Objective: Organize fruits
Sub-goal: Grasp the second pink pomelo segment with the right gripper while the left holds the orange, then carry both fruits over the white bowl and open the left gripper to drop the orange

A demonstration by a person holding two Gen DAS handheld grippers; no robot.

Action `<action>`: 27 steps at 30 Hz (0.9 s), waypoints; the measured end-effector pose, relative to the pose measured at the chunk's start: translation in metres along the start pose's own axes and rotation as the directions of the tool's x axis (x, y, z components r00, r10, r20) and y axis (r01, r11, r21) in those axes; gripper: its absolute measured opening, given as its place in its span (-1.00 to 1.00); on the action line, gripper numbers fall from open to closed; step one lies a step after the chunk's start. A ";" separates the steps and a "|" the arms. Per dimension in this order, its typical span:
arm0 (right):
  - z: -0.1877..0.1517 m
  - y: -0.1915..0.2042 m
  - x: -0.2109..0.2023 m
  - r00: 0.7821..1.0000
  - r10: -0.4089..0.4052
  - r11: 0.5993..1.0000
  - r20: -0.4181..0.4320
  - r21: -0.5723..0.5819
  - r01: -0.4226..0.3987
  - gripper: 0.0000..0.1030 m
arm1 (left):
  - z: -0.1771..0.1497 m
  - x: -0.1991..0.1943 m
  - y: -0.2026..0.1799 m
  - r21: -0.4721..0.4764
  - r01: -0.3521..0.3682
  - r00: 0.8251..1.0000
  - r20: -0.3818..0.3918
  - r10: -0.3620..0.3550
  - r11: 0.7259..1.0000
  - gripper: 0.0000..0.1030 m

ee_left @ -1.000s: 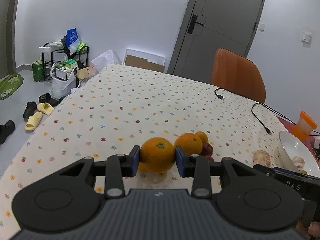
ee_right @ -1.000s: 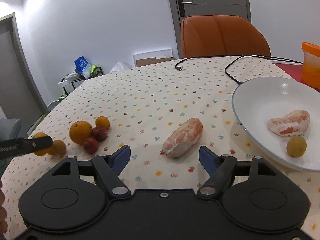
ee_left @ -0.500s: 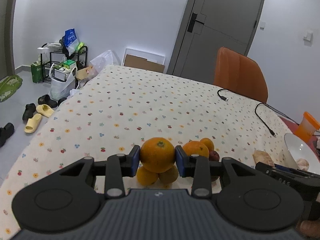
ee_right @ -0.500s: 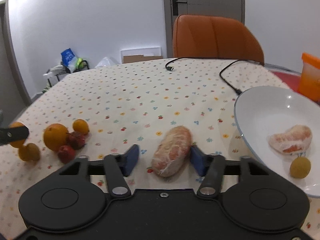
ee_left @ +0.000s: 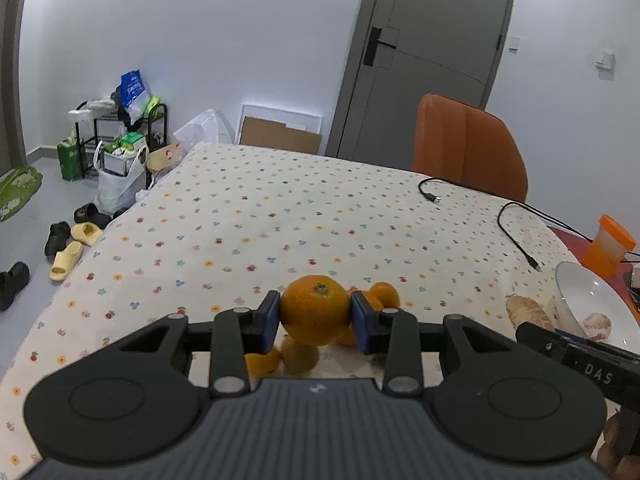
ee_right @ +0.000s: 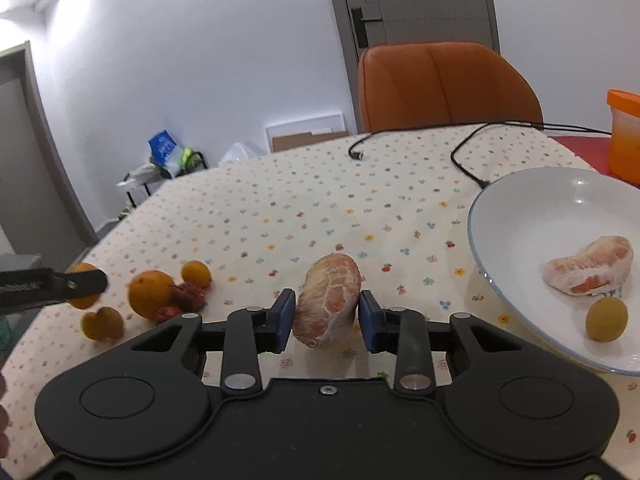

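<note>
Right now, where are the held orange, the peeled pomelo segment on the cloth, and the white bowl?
orange (ee_left: pixel 315 307), left wrist view, front face.
peeled pomelo segment (ee_right: pixel 327 298), right wrist view, middle.
white bowl (ee_right: pixel 478 236), right wrist view, left rim.

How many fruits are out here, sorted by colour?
orange fruits: 5
red fruits: 2
pink peeled segments: 2
yellowish fruit: 1
Total: 10
</note>
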State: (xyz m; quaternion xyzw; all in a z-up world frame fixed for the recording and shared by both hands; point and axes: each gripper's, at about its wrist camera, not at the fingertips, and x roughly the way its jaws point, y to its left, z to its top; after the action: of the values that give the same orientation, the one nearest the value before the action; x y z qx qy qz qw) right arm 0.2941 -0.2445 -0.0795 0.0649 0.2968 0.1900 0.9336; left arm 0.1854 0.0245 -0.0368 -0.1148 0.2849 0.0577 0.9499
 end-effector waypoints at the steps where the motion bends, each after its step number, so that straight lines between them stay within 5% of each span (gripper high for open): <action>1: 0.001 -0.001 -0.004 1.000 0.007 1.000 0.006 0.004 -0.007 -0.37 | 0.000 -0.001 -0.003 0.004 0.003 1.000 0.002 -0.003 1.000 -0.30; 27: -0.002 -0.062 -0.063 0.991 0.029 0.994 0.130 0.105 -0.043 -0.37 | -0.010 -0.014 -0.089 0.132 0.054 0.998 0.028 -0.058 0.990 -0.30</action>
State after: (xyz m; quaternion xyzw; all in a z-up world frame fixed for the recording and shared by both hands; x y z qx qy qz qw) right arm 0.2654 -0.3268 -0.0620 0.1328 0.2447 0.1861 0.9423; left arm 0.1837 -0.0649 -0.0209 -0.0592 0.2697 0.0142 0.9610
